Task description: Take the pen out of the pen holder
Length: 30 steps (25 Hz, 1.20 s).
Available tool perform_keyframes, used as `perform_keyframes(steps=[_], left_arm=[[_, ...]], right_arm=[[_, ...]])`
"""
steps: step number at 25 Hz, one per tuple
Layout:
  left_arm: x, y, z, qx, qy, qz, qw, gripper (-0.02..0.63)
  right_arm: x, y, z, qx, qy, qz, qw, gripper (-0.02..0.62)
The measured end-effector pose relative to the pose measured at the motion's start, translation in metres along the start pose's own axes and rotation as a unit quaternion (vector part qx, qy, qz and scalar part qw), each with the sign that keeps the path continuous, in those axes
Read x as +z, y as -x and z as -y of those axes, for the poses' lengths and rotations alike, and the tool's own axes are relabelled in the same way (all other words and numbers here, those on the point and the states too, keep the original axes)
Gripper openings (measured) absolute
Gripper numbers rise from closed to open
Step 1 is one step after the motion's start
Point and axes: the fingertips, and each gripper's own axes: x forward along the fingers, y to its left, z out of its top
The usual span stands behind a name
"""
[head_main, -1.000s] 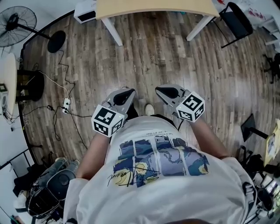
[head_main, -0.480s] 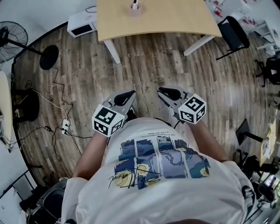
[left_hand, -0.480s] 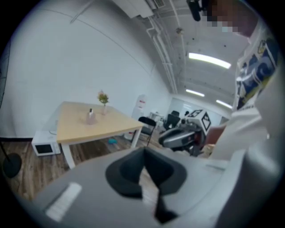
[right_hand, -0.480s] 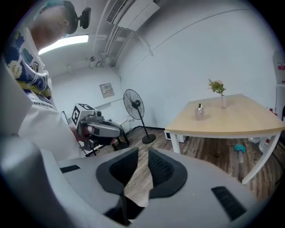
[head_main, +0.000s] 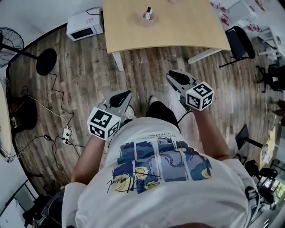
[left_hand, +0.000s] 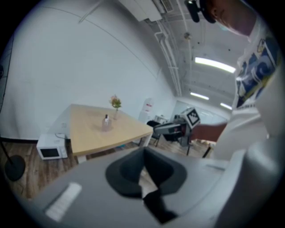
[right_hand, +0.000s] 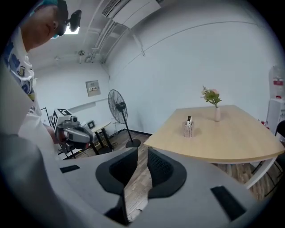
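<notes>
**Task status:** not started, judging by the present layout. The pen [head_main: 148, 10] stands upright in the pen holder [head_main: 149, 17]. The holder rests on the surface [head_main: 187, 31] at 12 o'clock in the head view. The person stands on the wooden floor [head_main: 89, 71], well apart from the surface.

**Left tool** [head_main: 126, 94]: held low at 10 o'clock from the person's torso and aimed toward 1 o'clock. The left gripper view shows the pad tips pressed together with nothing between them.

**Right tool** [head_main: 172, 74]: held at 1 o'clock from the torso, ahead of the left tool and aimed toward 11 o'clock. The right gripper view shows the jaws a narrow slot apart, with bare floor visible through the gap. Nothing is held. In this view the pen holder lies at 1 o'clock above the jaws, with a vase [right_hand: 217, 114] at 2 o'clock beyond it.

**Remaining steps, all outstanding:**
1. Close the distance to the surface.
2. Align one tool over the pen. The right tool leads and is the likelier choice.
3. Pinch the exposed upper end of the pen.
4. Draw it straight up and clear of the rim.

**Caution:** the holder looks light and may lift or tip with the pen.
</notes>
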Motion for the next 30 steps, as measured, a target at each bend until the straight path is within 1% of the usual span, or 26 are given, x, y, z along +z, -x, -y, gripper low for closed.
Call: perform_keyframes(steps=[4, 6, 8, 12, 16, 19, 23, 30], left_arm=[[0.016, -0.01, -0.025, 0.017, 0.051, 0.021, 0.9984, 0.008], [0.025, -0.017, -0.041, 0.034, 0.065, 0.028, 0.9969, 0.008], [0.035, -0.025, -0.059, 0.053, 0.069, 0.03, 0.9958, 0.008], [0.061, -0.044, -0.087, 0.095, 0.062, 0.035, 0.9929, 0.008], [0.086, -0.064, -0.116, 0.126, 0.064, 0.042, 0.9891, 0.008], [0.098, -0.079, -0.131, 0.141, 0.08, 0.045, 0.9857, 0.008], [0.107, -0.106, -0.129, 0.171, 0.088, 0.045, 0.9804, 0.008], [0.119, -0.115, -0.153, 0.219, 0.105, 0.044, 0.969, 0.008]], right_arm=[[0.022, -0.028, 0.055, 0.007, -0.011, -0.001, 1.0, 0.063], [0.033, -0.046, 0.084, 0.013, -0.014, -0.003, 1.0, 0.063], [0.047, -0.065, 0.114, 0.019, -0.013, -0.007, 1.0, 0.063], [0.072, -0.101, 0.169, 0.033, -0.003, -0.017, 0.999, 0.063], [0.095, -0.146, 0.218, 0.048, 0.007, -0.031, 0.998, 0.064], [0.104, -0.178, 0.246, 0.063, 0.009, -0.047, 0.997, 0.067], [0.11, -0.197, 0.28, 0.084, 0.016, -0.052, 0.995, 0.067], [0.115, -0.255, 0.308, 0.117, 0.017, -0.076, 0.99, 0.083]])
